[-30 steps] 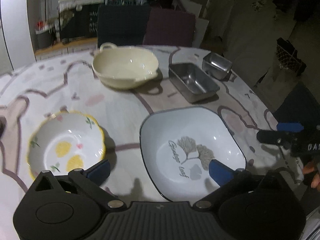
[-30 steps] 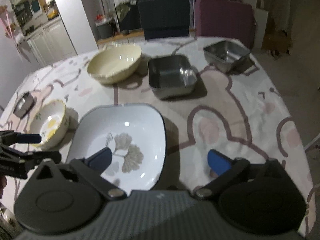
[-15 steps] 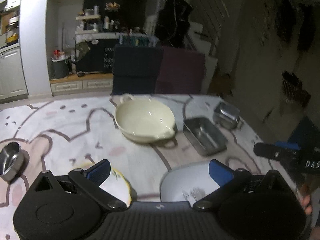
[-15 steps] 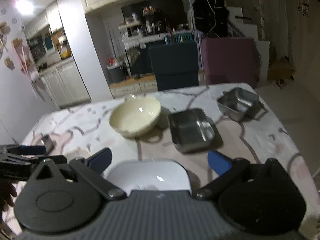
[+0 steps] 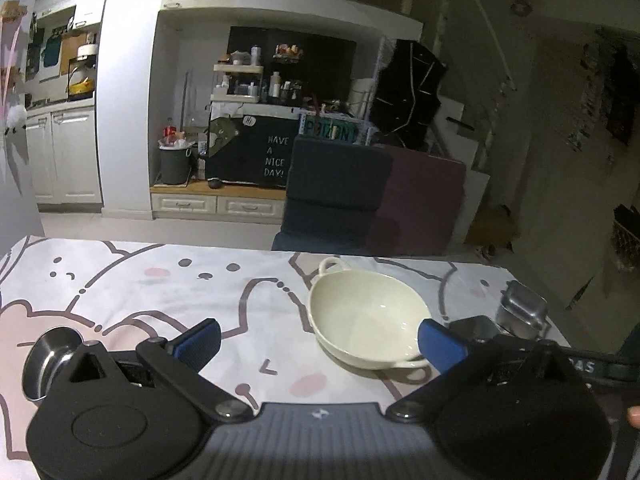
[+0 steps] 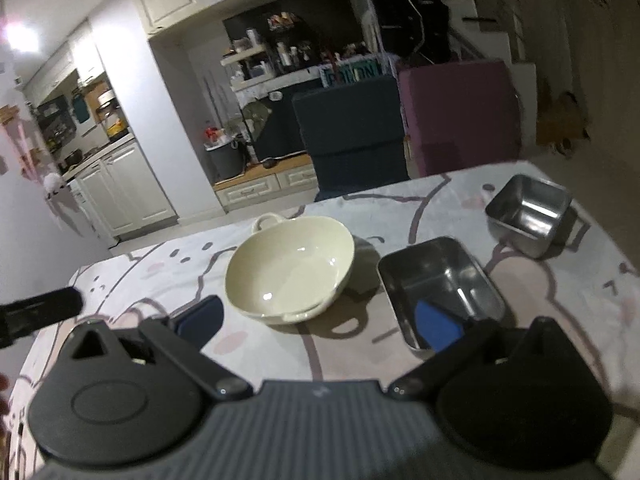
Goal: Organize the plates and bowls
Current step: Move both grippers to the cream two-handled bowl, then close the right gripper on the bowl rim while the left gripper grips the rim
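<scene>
A cream two-handled bowl (image 5: 366,322) (image 6: 290,266) sits on the patterned tablecloth (image 5: 140,280), ahead of both grippers. My left gripper (image 5: 318,344) is open and empty, raised above the table and level with the room. My right gripper (image 6: 318,322) is open too, with nothing between its blue pads. A rectangular steel pan (image 6: 440,288) lies just beyond the right gripper's right finger. A square steel container (image 6: 528,214) (image 5: 522,312) stands further back right. A small round steel bowl (image 5: 50,354) rests at the left. The white square plate and the yellow-flowered bowl are out of sight below the grippers.
A dark blue chair (image 5: 336,196) and a purple chair (image 5: 420,204) stand at the table's far edge. Behind them are kitchen cabinets, shelves and a bin (image 5: 174,164). The other gripper's black body (image 6: 36,312) shows at the left of the right wrist view.
Both grippers have tilted up and risen from looking down at the table. The white plate and flowered bowl have dropped out of view; the kitchen now fills the upper half.
</scene>
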`<action>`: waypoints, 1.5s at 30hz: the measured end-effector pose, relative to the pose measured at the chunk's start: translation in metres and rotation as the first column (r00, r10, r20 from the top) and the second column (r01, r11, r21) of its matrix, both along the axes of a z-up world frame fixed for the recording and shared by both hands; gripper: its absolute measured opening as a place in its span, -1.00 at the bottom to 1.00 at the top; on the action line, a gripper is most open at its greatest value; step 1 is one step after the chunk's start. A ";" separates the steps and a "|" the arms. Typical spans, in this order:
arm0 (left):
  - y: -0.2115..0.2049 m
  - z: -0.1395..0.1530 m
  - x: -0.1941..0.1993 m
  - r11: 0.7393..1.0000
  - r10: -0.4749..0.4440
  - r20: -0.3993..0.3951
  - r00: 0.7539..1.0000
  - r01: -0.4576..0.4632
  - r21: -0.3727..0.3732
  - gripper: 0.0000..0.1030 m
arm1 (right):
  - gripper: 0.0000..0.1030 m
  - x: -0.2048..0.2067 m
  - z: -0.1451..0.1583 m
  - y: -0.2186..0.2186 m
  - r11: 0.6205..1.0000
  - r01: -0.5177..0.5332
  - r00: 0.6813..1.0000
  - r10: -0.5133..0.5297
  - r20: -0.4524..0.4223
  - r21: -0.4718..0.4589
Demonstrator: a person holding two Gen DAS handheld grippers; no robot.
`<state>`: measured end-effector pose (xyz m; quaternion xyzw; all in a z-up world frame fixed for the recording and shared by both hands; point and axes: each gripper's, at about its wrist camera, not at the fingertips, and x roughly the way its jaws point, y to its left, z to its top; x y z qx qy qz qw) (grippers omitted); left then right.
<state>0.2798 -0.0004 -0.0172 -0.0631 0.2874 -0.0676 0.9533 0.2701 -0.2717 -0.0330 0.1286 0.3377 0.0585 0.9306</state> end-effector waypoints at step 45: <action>0.033 -0.124 0.146 0.933 0.023 -0.331 0.943 -0.139 -0.332 -0.10 | -0.90 0.120 -0.073 0.049 0.994 -0.024 0.958 0.054 -0.283 0.109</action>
